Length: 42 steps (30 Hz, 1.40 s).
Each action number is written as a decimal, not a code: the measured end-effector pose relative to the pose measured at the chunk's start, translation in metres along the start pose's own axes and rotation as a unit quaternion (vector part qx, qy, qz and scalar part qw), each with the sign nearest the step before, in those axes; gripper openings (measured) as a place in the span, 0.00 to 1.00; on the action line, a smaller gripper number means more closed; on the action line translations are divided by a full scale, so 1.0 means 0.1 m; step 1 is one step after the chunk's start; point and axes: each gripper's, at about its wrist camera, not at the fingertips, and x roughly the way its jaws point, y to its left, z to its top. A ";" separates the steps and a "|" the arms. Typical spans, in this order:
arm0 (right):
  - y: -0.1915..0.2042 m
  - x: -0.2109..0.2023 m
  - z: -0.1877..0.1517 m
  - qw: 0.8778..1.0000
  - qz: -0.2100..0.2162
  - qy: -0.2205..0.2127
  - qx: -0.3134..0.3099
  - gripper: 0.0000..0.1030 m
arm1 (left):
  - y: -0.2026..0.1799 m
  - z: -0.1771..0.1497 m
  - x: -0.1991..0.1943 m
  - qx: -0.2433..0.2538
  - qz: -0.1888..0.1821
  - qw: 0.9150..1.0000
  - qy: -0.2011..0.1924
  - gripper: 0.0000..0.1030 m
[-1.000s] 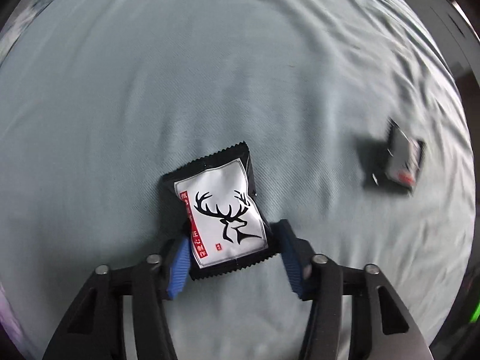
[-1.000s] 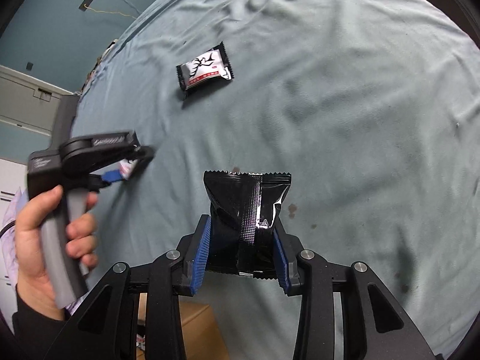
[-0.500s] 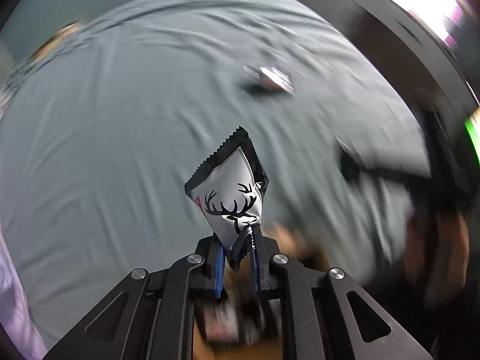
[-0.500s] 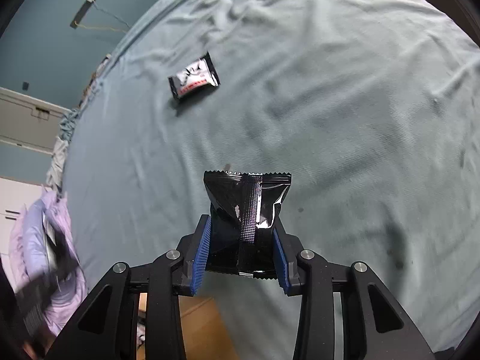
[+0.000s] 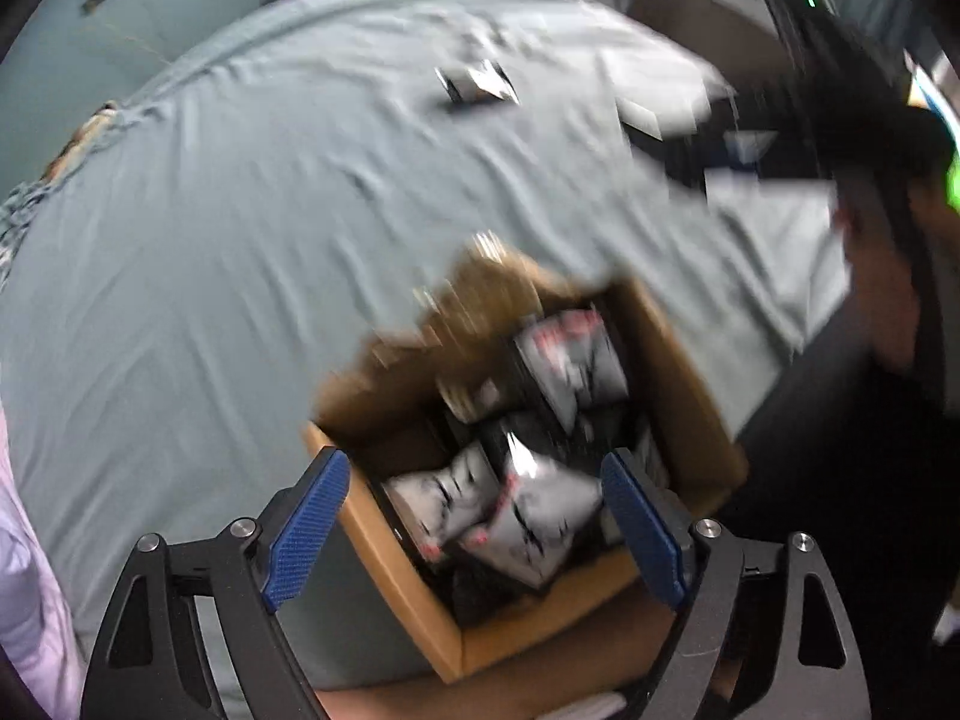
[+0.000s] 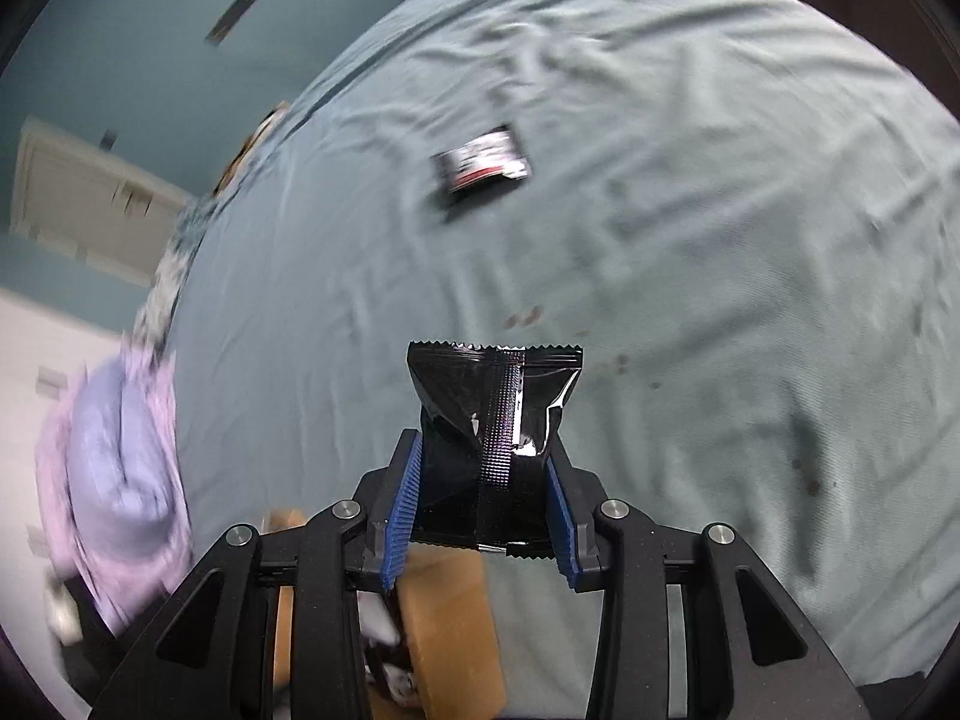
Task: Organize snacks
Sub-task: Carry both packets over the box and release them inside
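The left gripper (image 5: pixel 474 516) points steeply down over a brown cardboard box (image 5: pixel 690 372) that stands against the near edge of a bed covered with a pale grey-green sheet (image 5: pixel 240 240). Its blue-padded fingers (image 5: pixel 306 522) are spread wide and its jaws are opening; they pinch nothing, and the packets seen between them lie loose down in the box. That box holds a heap of snack packets (image 5: pixel 528 510), white-faced with black print and red marks, mixed with dark ones; blur hides how many there are. The right gripper (image 6: pixel 480 510) is pressed onto a black snack packet (image 6: pixel 492 408), its blue pads squeezing the lower half from both sides so that the foil creases inward, while the serrated top edge and the ribbed back seam stand upright above the fingers. This packet hangs over the near part of the sheet, close to the box, a corner of which shows below the right gripper's frame (image 6: pixel 444 618). One more black-and-white packet with a red stripe (image 6: pixel 483 159) lies flat on the sheet, well apart from both grippers, toward the far edge of the bed; the left wrist view shows it too, small and blurred (image 5: pixel 477 81). A bundle of lilac cloth (image 6: pixel 114 480) sits off the left edge of the bed. Small dark spots mark the sheet to the right of the held packet.
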 end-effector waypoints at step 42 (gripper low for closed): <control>0.06 0.10 0.40 0.988 -0.113 -0.103 -0.034 0.69 | 0.79 0.05 0.08 -0.196 0.116 0.974 -0.019 0.87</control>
